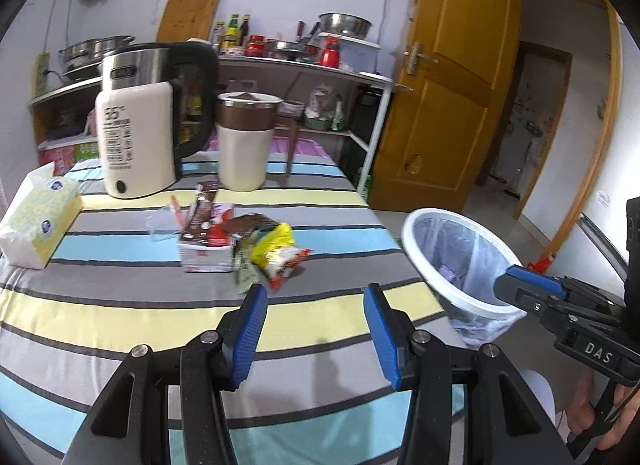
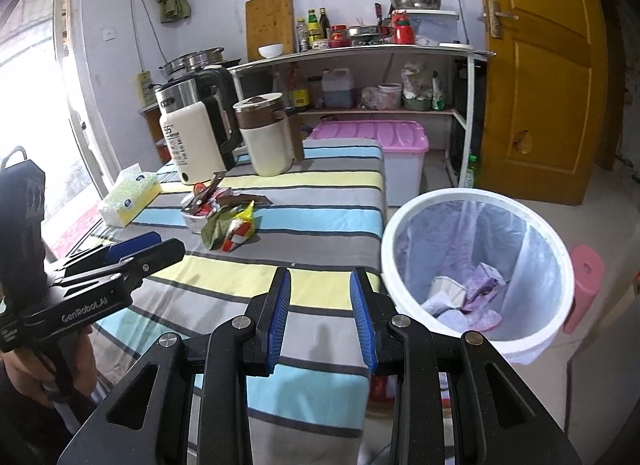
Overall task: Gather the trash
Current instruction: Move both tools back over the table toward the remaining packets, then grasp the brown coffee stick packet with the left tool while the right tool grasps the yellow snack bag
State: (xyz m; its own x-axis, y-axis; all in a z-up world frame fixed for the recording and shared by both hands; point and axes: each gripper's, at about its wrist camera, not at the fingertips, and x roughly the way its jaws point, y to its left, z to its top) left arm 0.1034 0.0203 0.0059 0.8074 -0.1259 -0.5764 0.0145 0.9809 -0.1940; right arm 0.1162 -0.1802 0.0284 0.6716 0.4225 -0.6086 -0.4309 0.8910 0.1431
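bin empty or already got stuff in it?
Partly filled. The right wrist view shows the bin lined with a clear bag, with a few crumpled wrappers at the bottom; most of it is free.

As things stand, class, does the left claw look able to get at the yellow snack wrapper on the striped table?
Probably yes. The left claw is open and empty, pointing toward the yellow snack wrapper, with only bare striped cloth between them. The wrapper lies against a small carton, which may get nudged.

Tabletop cloth (image 2: 320, 185): grey, blue, yellow stripes. Bin (image 2: 400, 225) white, clear liner. Wrappers (image 1: 276, 253) yellow-red. Door (image 1: 452, 85) ochre. Storage box lid (image 2: 372, 133) pink.
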